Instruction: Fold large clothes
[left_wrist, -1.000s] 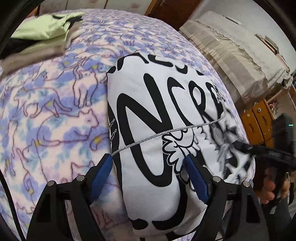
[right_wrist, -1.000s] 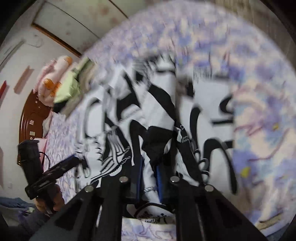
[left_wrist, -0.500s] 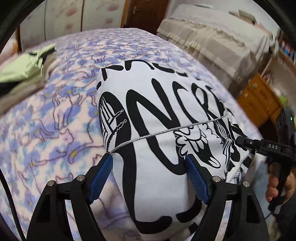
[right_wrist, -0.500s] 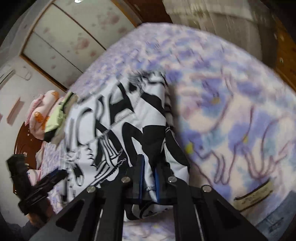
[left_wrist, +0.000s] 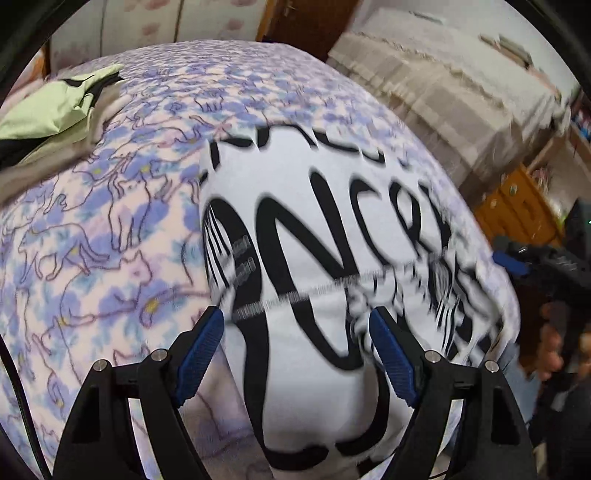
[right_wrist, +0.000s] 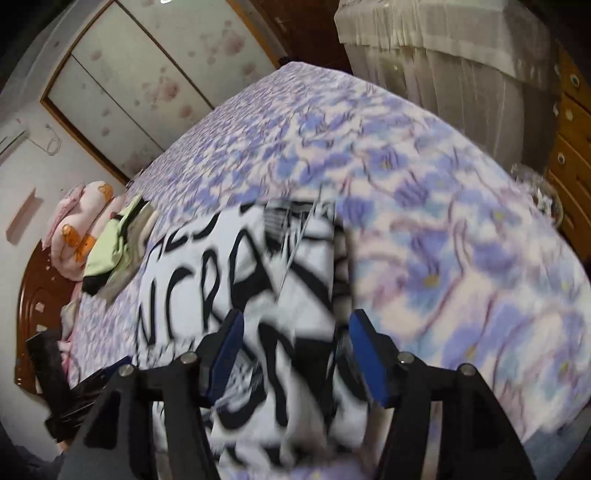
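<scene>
White-and-black printed garment (left_wrist: 325, 258), folded into a rough rectangle, lies flat on the bed's fleece blanket (left_wrist: 92, 240) w/ lilac-blue cat & flower print. In left wrist view it fills centre to approx 5 o'clock, big black letters across it, a thin silvery chain running over the print at mid-height. Left gripper (left_wrist: 295, 343) hangs over the garment's near end, jaws spread wide, blue pads clear of the cloth, nothing pinched. Right gripper (right_wrist: 295, 347) also over the garment in its own view; its jaws have just been opening, now well apart, the folded edge lying between the pads but not squeezed by them. In left wrist view the right gripper shows at 3 o'clock past the garment's edge, a hand (left_wrist: 554, 343) on its handle at approx 4 o'clock. In right wrist view the left gripper's dark body sits at 8 o'clock. Pile of other clothes, pale green piece (right_wrist: 110, 247) on top, rests on the blanket at 9 o'clock in right view, apart from the garment's far corner; pink plush pillow (right_wrist: 77, 221) beyond it by a wooden headboard. Both views motion-blurred, small print details unreadable.
</scene>
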